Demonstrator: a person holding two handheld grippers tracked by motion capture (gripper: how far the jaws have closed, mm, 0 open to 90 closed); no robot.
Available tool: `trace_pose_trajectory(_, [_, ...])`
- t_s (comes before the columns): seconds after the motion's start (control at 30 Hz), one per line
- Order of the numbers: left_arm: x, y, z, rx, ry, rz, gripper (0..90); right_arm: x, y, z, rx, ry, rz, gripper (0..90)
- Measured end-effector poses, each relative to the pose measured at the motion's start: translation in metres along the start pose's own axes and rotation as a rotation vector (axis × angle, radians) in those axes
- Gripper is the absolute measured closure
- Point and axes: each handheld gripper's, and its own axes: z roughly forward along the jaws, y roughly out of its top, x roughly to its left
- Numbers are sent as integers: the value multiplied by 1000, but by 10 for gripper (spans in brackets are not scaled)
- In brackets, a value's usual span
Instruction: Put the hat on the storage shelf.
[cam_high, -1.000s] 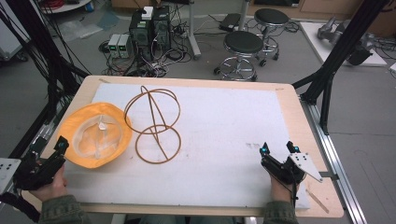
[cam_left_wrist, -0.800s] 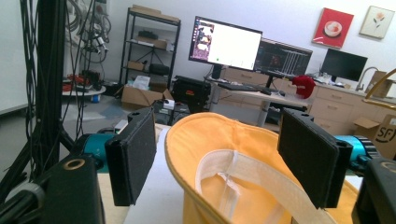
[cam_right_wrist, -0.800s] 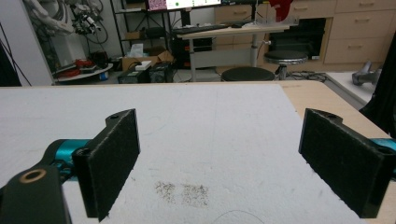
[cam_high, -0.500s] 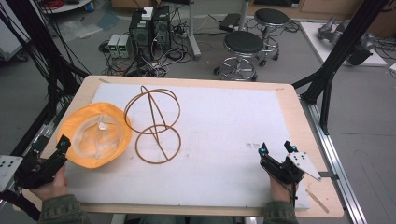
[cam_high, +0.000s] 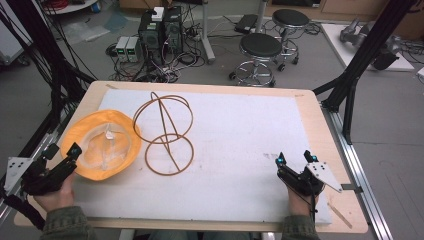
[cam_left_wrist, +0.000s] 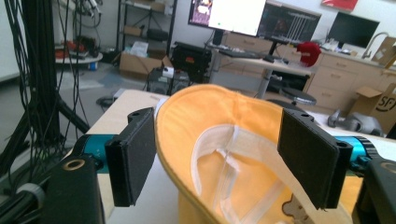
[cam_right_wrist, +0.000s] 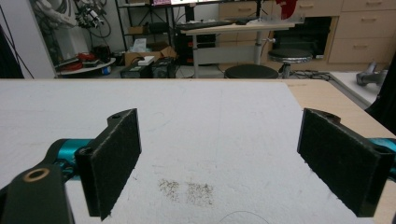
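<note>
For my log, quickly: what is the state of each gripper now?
Left gripper: open, jaws either side of the orange hat brim, not clamped.
Right gripper: open, holding nothing.

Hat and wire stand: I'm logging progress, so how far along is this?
Done: nothing visibly; the orange hat lies upside down on the white mat, beside the wire stand. In hand: the open left gripper brackets the hat's brim. The right gripper is open, idle. Left, probably: gripping and placing the hat.

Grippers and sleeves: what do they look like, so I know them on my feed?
Both the left gripper and the right gripper have black bodies, teal fittings and flat black padded jaws. The right carries a grey three-cornered plate and a black cable. Both sleeves are olive green.
</note>
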Motion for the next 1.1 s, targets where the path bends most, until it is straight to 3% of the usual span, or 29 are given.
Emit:
trace_pose_trajectory(0.23, [10,2,8,64,32,-22,283,0,0,0,1,4,2,123])
trace_pose_trajectory(0.47, [22,5,14,135,32,-53,283,1,0,0,4,12,6,123])
trace_pose_trajectory(0.73, [25,3,18,174,17,-88,297,1,0,1,2,13,4,123])
trace_pose_trajectory(0.97, [23,5,20,213,-8,-112,373,1,0,1,4,14,-3,123])
trace_pose_trajectory(1.07, [22,5,20,222,-30,-128,492,1,0,1,3,19,-6,123])
trace_pose_trajectory(1.1, [21,5,20,226,-36,-137,492,1,0,1,3,19,-6,123])
